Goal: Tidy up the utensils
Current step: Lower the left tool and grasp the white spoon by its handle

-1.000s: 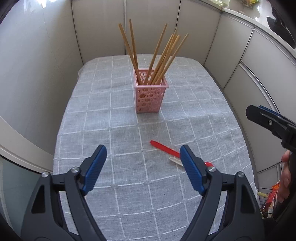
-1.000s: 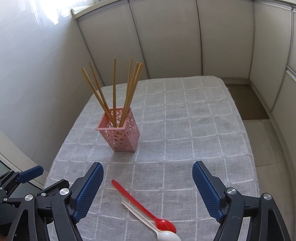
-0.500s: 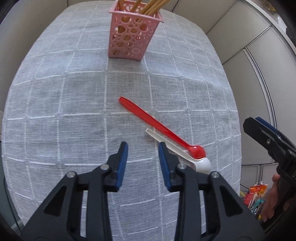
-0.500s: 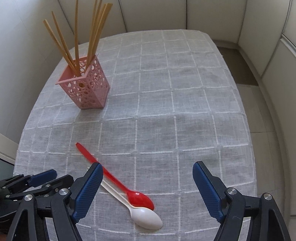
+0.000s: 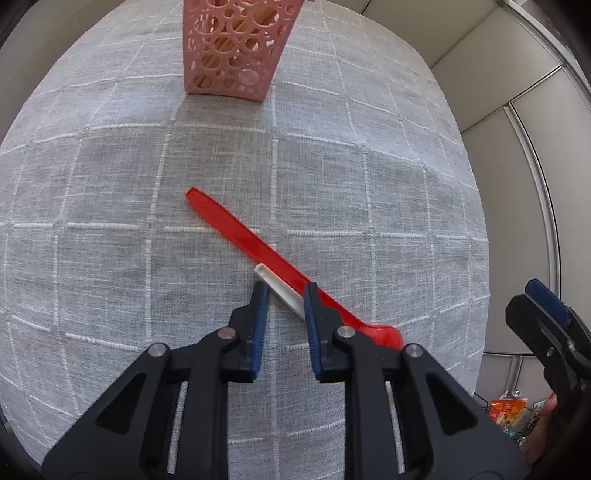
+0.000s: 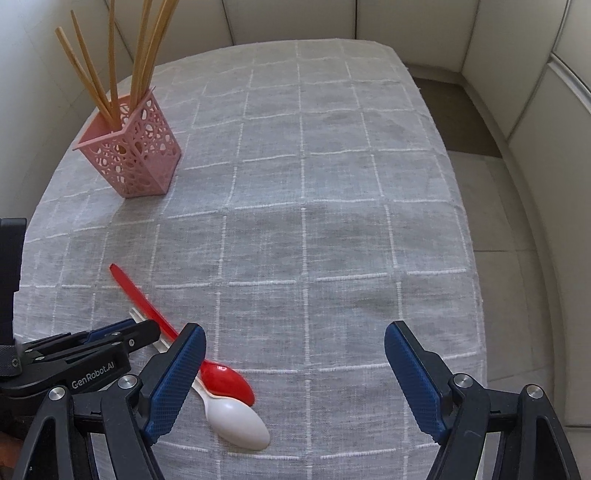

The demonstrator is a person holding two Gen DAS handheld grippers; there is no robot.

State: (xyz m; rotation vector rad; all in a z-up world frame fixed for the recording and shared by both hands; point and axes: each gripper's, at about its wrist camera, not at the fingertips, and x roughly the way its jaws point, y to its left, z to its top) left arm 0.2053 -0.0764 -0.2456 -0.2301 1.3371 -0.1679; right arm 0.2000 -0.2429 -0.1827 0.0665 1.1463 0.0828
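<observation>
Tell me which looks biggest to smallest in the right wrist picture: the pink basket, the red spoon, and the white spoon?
1. pink basket looks largest, even though it sits farther away.
2. red spoon and white spoon: unsure. More of the red one shows, but the fingers hide part of both handles, so I won't rank them.

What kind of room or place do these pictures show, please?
Probably a dining nook in a home. A table under a grey checked tablecloth stands enclosed by pale padded panels, perhaps bench backs. A pink holder of chopsticks and two plastic spoons, red and white, suggest meals.
</observation>
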